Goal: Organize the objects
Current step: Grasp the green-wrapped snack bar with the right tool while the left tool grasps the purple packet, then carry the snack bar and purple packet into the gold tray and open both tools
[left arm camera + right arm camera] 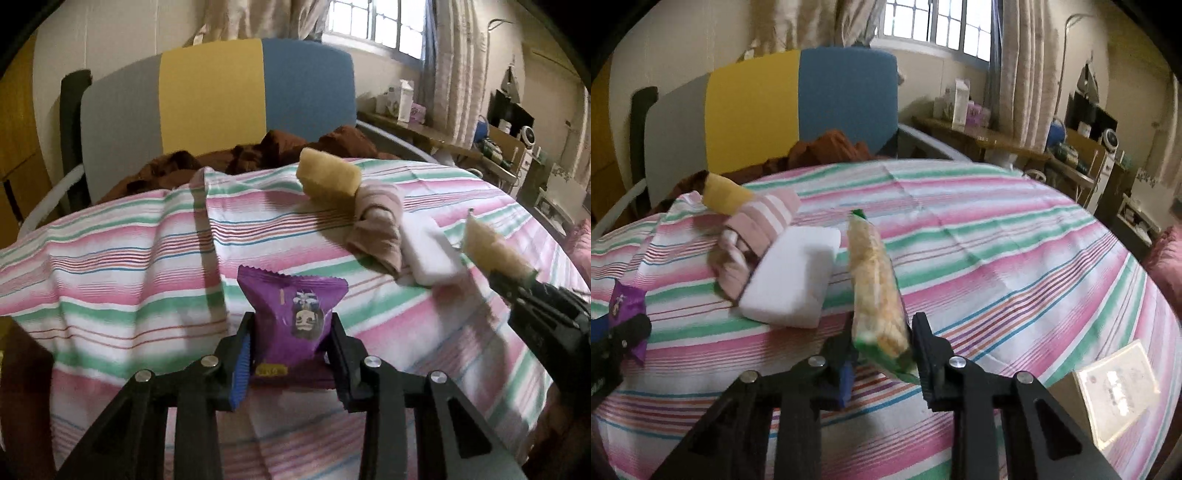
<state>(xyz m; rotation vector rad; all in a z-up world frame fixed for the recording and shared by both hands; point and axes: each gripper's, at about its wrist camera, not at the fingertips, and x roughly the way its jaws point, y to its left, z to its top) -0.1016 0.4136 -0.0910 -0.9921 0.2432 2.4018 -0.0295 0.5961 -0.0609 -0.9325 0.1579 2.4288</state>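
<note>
Both tools are loaded: the left gripper is clamped on a purple foil snack packet near the front edge of the striped bedsheet; the right gripper pinches a green-edged clear cracker packet, apparently lifted. A yellow sponge block, rolled pink sock and white foam block remain clustered mid-bed, unsorted. No destination is visible; judged early.
</note>
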